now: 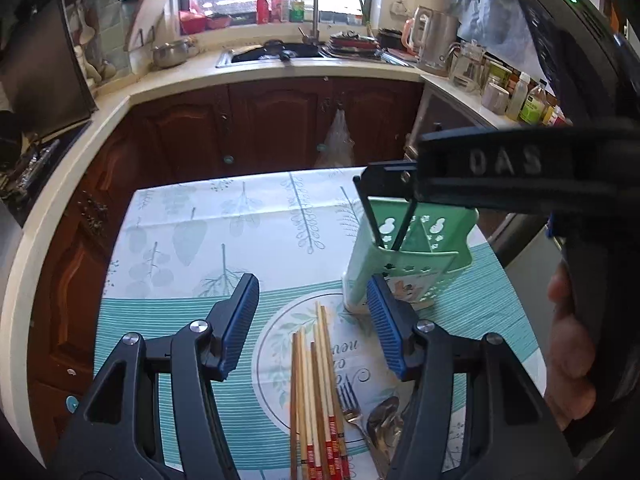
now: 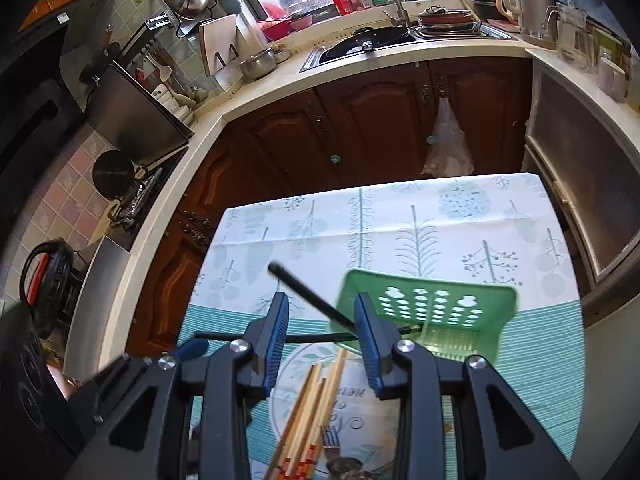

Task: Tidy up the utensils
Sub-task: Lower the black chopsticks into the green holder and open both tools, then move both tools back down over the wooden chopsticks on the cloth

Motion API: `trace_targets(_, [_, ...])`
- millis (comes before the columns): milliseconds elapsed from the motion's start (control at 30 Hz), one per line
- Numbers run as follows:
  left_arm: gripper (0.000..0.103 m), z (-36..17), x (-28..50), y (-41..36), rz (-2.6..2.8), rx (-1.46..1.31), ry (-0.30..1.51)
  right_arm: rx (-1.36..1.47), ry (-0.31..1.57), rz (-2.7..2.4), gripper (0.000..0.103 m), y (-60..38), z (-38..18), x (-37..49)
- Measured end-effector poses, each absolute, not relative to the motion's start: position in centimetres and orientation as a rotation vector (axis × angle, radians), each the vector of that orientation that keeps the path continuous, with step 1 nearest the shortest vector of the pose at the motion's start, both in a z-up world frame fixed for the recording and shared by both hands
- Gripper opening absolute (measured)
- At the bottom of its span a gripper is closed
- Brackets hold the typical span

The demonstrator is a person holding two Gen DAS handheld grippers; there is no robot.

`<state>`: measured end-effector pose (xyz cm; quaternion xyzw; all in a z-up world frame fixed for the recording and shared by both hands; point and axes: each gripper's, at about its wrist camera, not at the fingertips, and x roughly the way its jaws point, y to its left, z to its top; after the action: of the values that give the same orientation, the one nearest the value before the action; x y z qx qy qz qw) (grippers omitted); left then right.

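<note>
On the counter [image 1: 168, 216], under a leaf-print cloth and a teal striped mat, sat a green utensil holder [image 1: 416, 256] at roughly 1 o'clock from the left gripper [image 1: 312, 320]. Two black chopsticks [image 1: 384, 220] already stood in it, leaning out over its rim toward 11 o'clock in the right wrist view. Wooden chopsticks [image 1: 316, 392] with red-banded ends lay loose on the mat, dead ahead at 6 o'clock between the left jaws. A fork [image 1: 352, 404] and a spoon [image 1: 384, 428] lay just beside them at 5 o'clock, partly behind the right-hand finger.

Step, as I judged it: black pair looked dropped off, wooden bundle up next.

Left jaws stood moderately wide, nothing pressed between the blue pads [image 1: 240, 324]; the wooden sticks sat below the gap, apart from it.

Right gripper [image 2: 320, 340] sat just before the holder, jaws narrowly parted and holding nothing. One black stick crossed the gap; contact with the pads couldn't be told. The wooden bundle [image 2: 312, 412] lay at 6 o'clock under its jaws.

Next move probably calls for lowering onto the wooden sticks near mid-length, closing across the bundle, then tipping them upright into the holder. Risk: the sticks could splay or roll.
</note>
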<state>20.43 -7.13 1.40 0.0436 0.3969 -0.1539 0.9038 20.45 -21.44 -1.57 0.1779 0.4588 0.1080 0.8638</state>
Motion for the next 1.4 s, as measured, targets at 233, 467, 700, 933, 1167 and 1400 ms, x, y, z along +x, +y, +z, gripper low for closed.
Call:
trace_targets(233, [0.053, 1.4, 18.4, -4.6, -0.351, 0.029, 0.841, 0.342, 0.931, 0.279, 0.043, -18.1, 0.2, 20.4])
trace_targets(467, [0.053, 1.8, 16.6, -3.2, -0.32, -0.003, 0.81, 0.306, 0.896, 0.289, 0.047, -16.2, 0.9, 20.2])
trace_targets(700, [0.054, 2.2, 14.2, -1.3, -0.294, -0.001, 0.773, 0.205, 0.781, 0.225, 0.047, -14.9, 3.0, 18.6])
trace_targets(933, [0.054, 2.5, 11.5, -0.2, -0.27, 0.019, 0.747, 0.078, 0.67, 0.186, 0.05, -13.9, 4.5, 13.2])
trace_targets(1167, [0.054, 1.3, 9.3, 0.5, -0.245, 0.024, 0.783, 0.011, 0.674, 0.154, 0.064, -13.6, 2.8, 7.7])
trace_targets(1400, [0.054, -1.5, 7.0, 0.6, -0.208, 0.047, 0.827, -0.026, 0.768, 0.146, 0.064, -13.4, -1.8, 4.1])
